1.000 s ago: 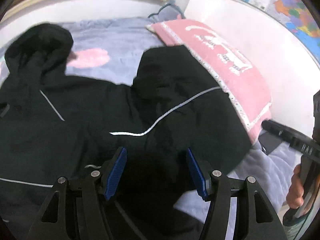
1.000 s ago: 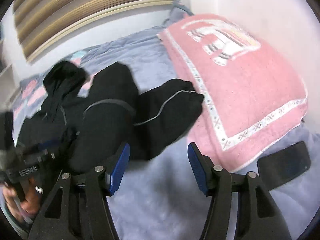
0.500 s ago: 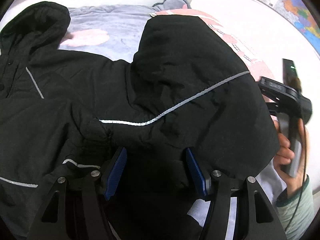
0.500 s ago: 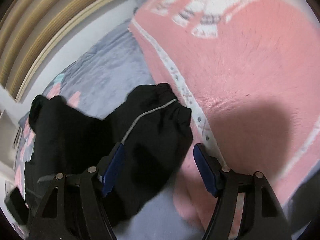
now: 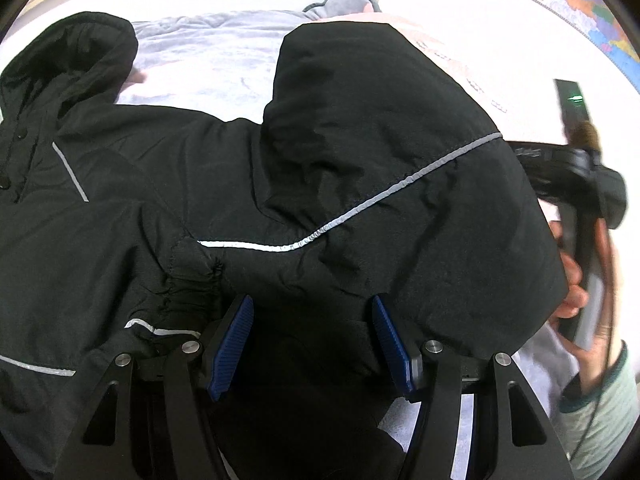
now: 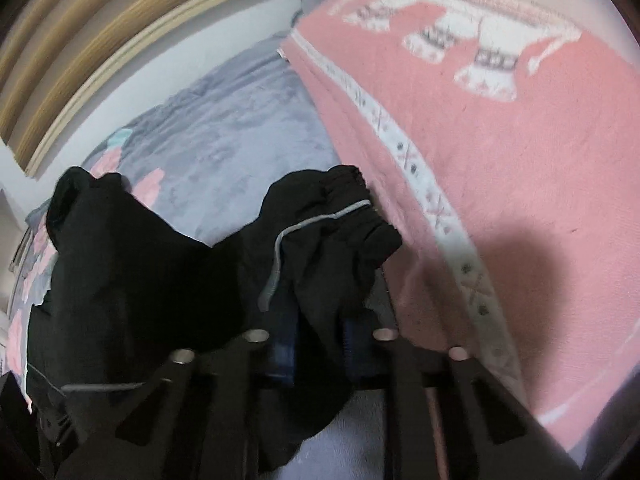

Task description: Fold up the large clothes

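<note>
On the bed covered in a lavender fleece blanket (image 5: 208, 60) lies a black padded jacket with thin grey reflective piping (image 5: 180, 184), spread across the bedding. The left claw (image 5: 312, 340) stands wide, its blue ribbed pads (image 5: 230, 344) hovering over the jacket body with no cloth between them. The right claw (image 6: 318, 340) is narrowed onto the jacket's sleeve (image 6: 336, 232) near the gathered cuff, which touches the edge of a pink towel-covered pillow with white patterned border (image 6: 500, 168)
</note>
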The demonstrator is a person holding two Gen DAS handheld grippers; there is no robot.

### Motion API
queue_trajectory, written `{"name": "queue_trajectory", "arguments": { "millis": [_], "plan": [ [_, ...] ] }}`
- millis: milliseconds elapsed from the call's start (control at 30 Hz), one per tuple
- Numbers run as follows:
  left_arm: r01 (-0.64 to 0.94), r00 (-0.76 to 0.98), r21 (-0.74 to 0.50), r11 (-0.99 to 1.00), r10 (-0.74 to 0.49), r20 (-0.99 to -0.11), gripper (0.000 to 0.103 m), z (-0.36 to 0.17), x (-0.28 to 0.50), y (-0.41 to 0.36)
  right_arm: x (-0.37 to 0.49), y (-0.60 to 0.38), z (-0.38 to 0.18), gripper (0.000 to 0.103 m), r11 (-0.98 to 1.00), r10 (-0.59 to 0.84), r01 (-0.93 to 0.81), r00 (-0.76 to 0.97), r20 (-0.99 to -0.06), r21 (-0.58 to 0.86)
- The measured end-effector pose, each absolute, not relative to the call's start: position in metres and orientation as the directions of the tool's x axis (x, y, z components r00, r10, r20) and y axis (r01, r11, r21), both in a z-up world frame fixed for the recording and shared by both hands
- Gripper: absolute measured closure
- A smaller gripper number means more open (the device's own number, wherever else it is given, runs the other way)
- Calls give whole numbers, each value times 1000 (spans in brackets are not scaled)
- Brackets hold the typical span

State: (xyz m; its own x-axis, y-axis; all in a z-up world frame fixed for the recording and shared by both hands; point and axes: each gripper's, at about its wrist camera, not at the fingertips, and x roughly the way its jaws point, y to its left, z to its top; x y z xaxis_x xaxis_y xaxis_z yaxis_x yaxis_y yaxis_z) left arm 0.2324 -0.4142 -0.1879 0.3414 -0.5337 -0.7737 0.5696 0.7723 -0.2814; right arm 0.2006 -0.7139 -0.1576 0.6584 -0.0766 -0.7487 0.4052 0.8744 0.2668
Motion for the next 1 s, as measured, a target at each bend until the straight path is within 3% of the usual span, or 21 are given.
{"name": "queue_trajectory", "arguments": {
  "millis": [100,367,567,667,800,833,867,900,1000],
  "plan": [
    [575,347,-261,775,-521,-780,40,-177,228,-418,179,-714,-133,88,880,-152,424,680,-718,216],
    [638,380,-275,719,-605,-700,40,-123,214,-435,103,-752,-63,89,850,-339,513,704,-624,117],
    [595,260,-253,763,-480,-838,40,-186,241,-468,93,-784,-81,89,826,-310,542,670,-674,158],
    [591,254,-240,771,-460,-851,40,-200,244,-471,100,-790,-98,88,835,-243,512,671,-701,201],
    [612,263,-232,756,-471,-842,40,-198,243,-470,102,-797,-105,72,832,-214,505,673,-708,229],
    [615,267,-232,754,-476,-838,40,-198,242,-470,102,-799,-105,65,830,-202,501,681,-703,247],
    [618,273,-230,752,-480,-834,40,-198,241,-469,102,-801,-105,49,825,-192,498,689,-699,265],
    [621,278,-228,750,-482,-831,40,-198,241,-469,103,-804,-105,39,819,-187,500,697,-692,281],
    [625,285,-226,747,-488,-825,40,-198,238,-466,112,-808,-106,39,803,-184,510,703,-687,306]
  ]
}}
